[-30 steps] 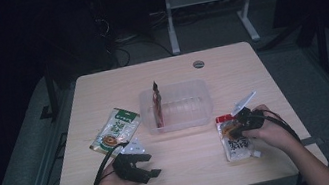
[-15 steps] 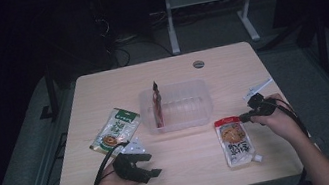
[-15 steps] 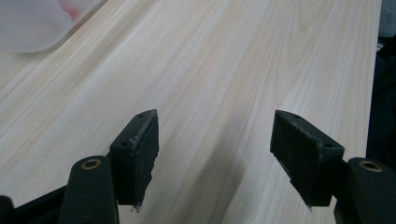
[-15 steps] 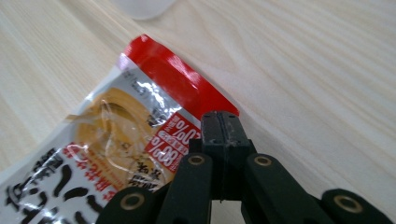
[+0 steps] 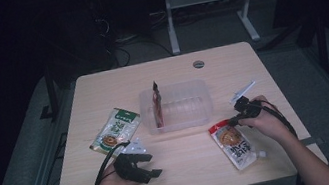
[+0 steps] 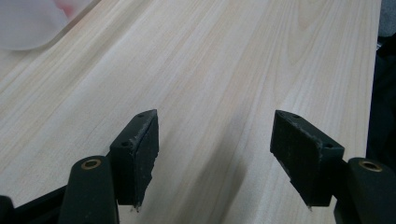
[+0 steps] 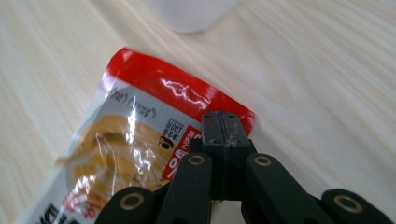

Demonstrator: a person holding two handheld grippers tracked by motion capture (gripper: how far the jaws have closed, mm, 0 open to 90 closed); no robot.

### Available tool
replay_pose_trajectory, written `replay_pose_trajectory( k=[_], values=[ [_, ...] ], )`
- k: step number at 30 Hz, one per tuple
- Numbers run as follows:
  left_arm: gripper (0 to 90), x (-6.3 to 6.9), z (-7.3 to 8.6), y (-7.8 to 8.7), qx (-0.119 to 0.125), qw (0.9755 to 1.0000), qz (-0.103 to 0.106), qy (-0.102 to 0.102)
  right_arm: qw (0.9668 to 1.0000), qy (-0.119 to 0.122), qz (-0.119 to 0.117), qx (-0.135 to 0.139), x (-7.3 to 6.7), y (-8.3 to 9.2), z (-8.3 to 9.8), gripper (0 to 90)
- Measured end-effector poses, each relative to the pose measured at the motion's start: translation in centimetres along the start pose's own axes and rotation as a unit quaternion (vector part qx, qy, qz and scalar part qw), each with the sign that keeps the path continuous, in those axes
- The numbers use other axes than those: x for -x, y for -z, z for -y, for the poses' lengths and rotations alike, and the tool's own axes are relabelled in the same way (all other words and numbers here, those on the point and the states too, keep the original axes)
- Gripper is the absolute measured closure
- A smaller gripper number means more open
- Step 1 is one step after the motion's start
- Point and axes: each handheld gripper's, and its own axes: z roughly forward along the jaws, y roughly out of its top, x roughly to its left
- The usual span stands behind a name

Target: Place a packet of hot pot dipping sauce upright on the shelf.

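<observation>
Right tool (image 7: 223, 122) clamped on red-topped food pouch's (image 7: 140, 140) corner near surface's (image 5: 190, 169) right edge, left tool (image 6: 219, 154) apart, empty, near front-left corner

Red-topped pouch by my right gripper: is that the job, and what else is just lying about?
In the job:
right gripper, shut on the red-topped pouch
clear tub, one packet standing inside

Lying about:
green pouch
left gripper, open over bare table

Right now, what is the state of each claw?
Left claw: open, holding nothing.
Right claw: closed on the red-topped pouch, at its corner.
</observation>
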Motion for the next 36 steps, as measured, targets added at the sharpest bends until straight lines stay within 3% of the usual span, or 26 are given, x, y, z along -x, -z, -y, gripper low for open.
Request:
replay_pose_trajectory(
  k=[10, 12, 16, 21, 24, 30, 36],
  values=[
    [32.2, 0.0, 0.0, 0.0, 0.001, 1.0000, 0.000, 0.000, 0.9975, 0.059, -0.039, -0.008, -3.7, -1.8, -2.1, 90.0],
    [32.2, 0.1, 0.0, 0.0, 0.000, 1.0000, -0.001, 0.000, 0.9953, 0.085, -0.046, -0.007, -4.8, -2.1, -2.5, 90.0],
    [32.2, 0.1, 0.0, 0.1, 0.003, 1.0000, -0.001, -0.001, 0.9951, 0.082, -0.054, 0.001, -5.3, -1.1, -2.1, 90.0],
    [32.2, 0.1, 0.0, 0.2, 0.006, 1.0000, -0.005, 0.001, 0.9962, 0.068, -0.054, -0.011, -5.5, 0.1, 0.5, 90.0],
    [32.2, 0.2, -0.1, 0.2, 0.006, 1.0000, -0.006, 0.001, 0.9964, 0.063, -0.055, -0.012, -5.4, 0.1, 1.2, 90.0],
    [32.2, 0.2, -0.1, 0.1, 0.002, 1.0000, -0.003, -0.001, 0.9960, 0.068, -0.054, -0.018, -5.6, -0.7, 0.7, 90.0],
    [32.2, 0.3, -0.1, 0.1, 0.004, 1.0000, -0.002, -0.004, 0.9930, 0.100, -0.059, -0.022, -6.7, -2.0, -0.7, 90.0]
  ],
)
